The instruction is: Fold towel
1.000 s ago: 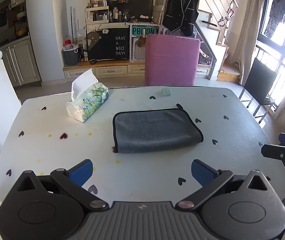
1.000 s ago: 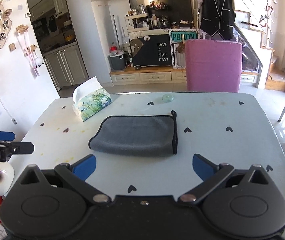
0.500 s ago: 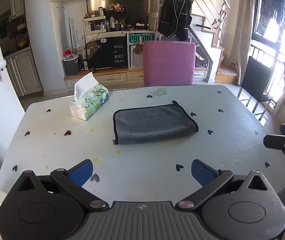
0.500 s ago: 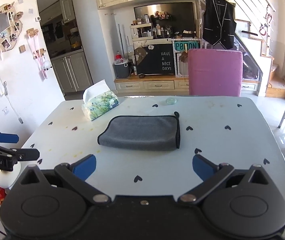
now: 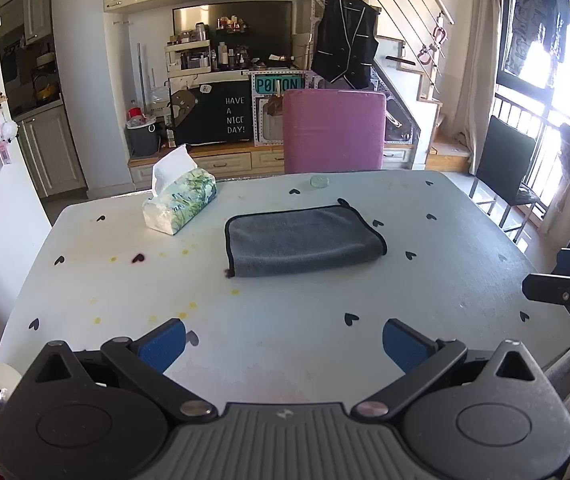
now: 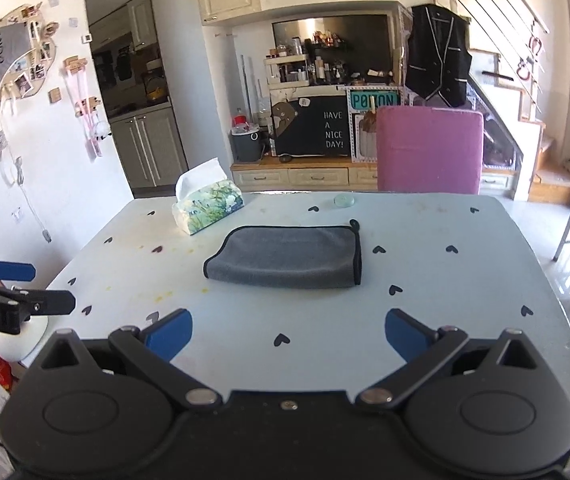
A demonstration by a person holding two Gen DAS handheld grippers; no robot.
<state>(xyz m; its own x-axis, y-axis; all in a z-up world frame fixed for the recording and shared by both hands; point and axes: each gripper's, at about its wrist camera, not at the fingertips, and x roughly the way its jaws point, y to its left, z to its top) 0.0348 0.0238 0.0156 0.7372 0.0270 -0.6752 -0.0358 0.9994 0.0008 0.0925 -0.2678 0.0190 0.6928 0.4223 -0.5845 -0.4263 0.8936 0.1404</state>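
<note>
A grey towel (image 5: 301, 240) with a black hem lies folded flat in the middle of the white table (image 5: 325, 312); it also shows in the right wrist view (image 6: 285, 256). My left gripper (image 5: 283, 344) is open and empty, held over the table's near edge, well short of the towel. My right gripper (image 6: 287, 336) is open and empty, also over the near edge and apart from the towel. Each gripper shows at the edge of the other's view, the right one (image 5: 565, 292) and the left one (image 6: 9, 296).
A tissue box (image 5: 179, 206) stands at the back left of the table. A small clear disc (image 5: 319, 181) lies near the far edge. A pink chair (image 5: 335, 132) stands behind the table and a dark chair (image 5: 505, 176) to the right.
Both grippers have pulled back and risen away from the towel, which looks smaller and farther now. The towel has not moved. Both grippers stay open.
</note>
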